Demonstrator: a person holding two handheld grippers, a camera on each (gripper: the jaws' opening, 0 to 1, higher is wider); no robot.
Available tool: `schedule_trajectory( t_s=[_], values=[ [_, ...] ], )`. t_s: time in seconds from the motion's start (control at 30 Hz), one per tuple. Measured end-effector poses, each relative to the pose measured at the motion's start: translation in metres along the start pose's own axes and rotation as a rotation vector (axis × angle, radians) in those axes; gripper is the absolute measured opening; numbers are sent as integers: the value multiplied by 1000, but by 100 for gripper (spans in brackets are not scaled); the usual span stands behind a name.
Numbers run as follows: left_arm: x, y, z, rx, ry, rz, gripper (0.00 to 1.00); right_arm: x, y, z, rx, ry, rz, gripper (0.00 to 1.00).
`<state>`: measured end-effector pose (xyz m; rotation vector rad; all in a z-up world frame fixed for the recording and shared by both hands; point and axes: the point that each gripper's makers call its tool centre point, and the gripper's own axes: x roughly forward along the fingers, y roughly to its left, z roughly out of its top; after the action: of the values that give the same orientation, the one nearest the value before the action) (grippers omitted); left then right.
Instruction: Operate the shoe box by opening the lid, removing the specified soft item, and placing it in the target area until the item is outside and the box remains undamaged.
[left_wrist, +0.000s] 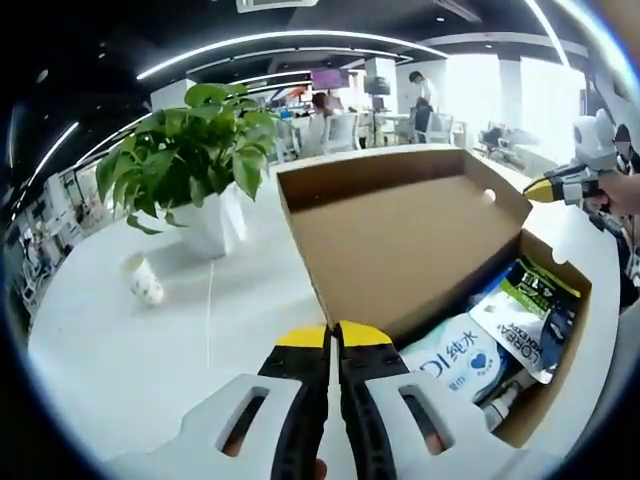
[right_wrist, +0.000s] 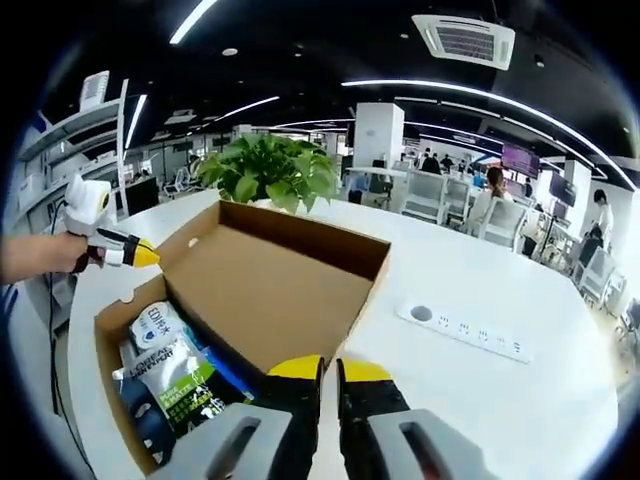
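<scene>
Currently: white table (left_wrist: 120, 350) spanning both views, carrying everything below. Cardboard shoe box (left_wrist: 545, 395) resting on it, lid (left_wrist: 400, 235) already swung up and back, brown inside facing the left gripper view; same box (right_wrist: 110, 330) and lid (right_wrist: 275, 285) seen from the opposite side in the right gripper view. Potted green plant (left_wrist: 190, 150) in white pot standing on table beyond the lid, also at (right_wrist: 270, 170). White power strip (right_wrist: 465, 330) lying flat on table to the right of the box in the right gripper view. Soft packets inside the box, none out on the table: white-and-blue pouch (left_wrist: 460, 360), also (right_wrist: 155, 322); green-and-white sachet (left_wrist: 530, 300), also (right_wrist: 185, 385). Small paper cup (left_wrist: 143, 280) tipped on its side on the table near the plant pot.

Left gripper (left_wrist: 333, 335): yellow tips pressed together, clenched on nothing, hovering just beside the box's near edge. Right gripper (right_wrist: 330, 368): tips likewise closed, nothing between them, at the lid's lower edge; its yellow nose also seen past the box's far corner at (left_wrist: 545, 190).
</scene>
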<state>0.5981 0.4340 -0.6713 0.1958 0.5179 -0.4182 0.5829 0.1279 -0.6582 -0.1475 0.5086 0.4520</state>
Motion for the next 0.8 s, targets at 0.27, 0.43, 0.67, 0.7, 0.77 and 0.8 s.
schedule_trajectory(
  t_s=[0.27,0.43,0.67,0.7,0.77,0.8],
  values=[
    [2,0,1,0,0,-3,0,2,3,-8,33,21,15,0],
    [3,0,1,-4,1,-5,0,4,3,-11,51,32,20,0],
    [4,0,2,-7,2,-8,0,9,1,-13,66,38,22,0],
    [5,0,2,-10,2,-9,0,10,0,-13,66,38,23,0],
    [5,0,2,-11,2,-9,0,10,0,-13,64,37,22,0],
    [6,0,2,-11,2,-9,0,11,0,-13,66,37,22,0]
  ],
)
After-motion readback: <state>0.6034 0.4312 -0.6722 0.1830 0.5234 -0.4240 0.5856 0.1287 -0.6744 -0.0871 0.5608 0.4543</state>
